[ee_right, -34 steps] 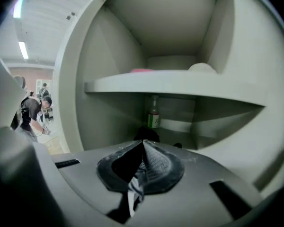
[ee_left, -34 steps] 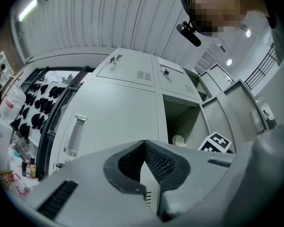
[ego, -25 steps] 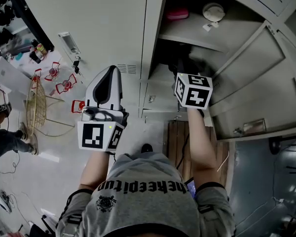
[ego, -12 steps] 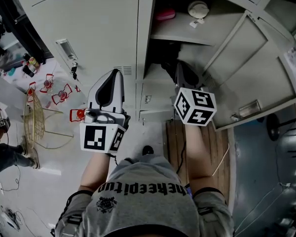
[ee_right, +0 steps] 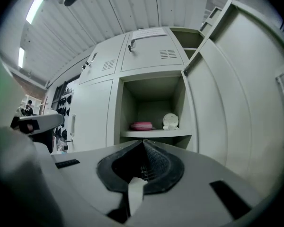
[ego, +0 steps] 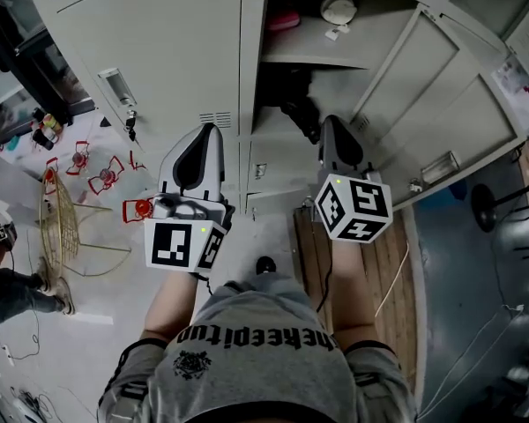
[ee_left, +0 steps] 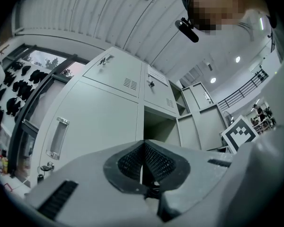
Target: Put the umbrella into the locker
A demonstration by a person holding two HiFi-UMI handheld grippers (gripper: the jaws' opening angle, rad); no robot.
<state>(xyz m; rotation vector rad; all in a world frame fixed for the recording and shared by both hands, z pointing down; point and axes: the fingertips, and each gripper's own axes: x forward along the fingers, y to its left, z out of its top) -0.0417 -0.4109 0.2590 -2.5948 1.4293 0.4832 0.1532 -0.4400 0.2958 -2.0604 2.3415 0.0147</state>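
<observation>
Head view: you stand facing the locker and hold both tongs up toward it. Your left tongs are in front of the closed door to the left of the open compartment, near its handle. Your right tongs are at the mouth of the open compartment, below the shelf. The open door swings out to the right. A dark bundle, probably the umbrella, lies inside the locker under the shelf, just left of and beyond the right tongs and apart from them. I can't tell its shape for sure. On the shelf are a pink item and a white round item. A wire chair stands on the floor far left.

Left gripper view: your left tongs are closed, pads together at the tip with nothing between them. Beyond them are the closed door, its handle and the open compartment. The right tongs' marker cube is at right.

Right gripper view: your right tongs are closed too, tips meeting and nothing gripped. They aim at the open locker. The shelf is just above the tips, with the pink item and white round item on it. The open door is at right and your left tongs at far left.
</observation>
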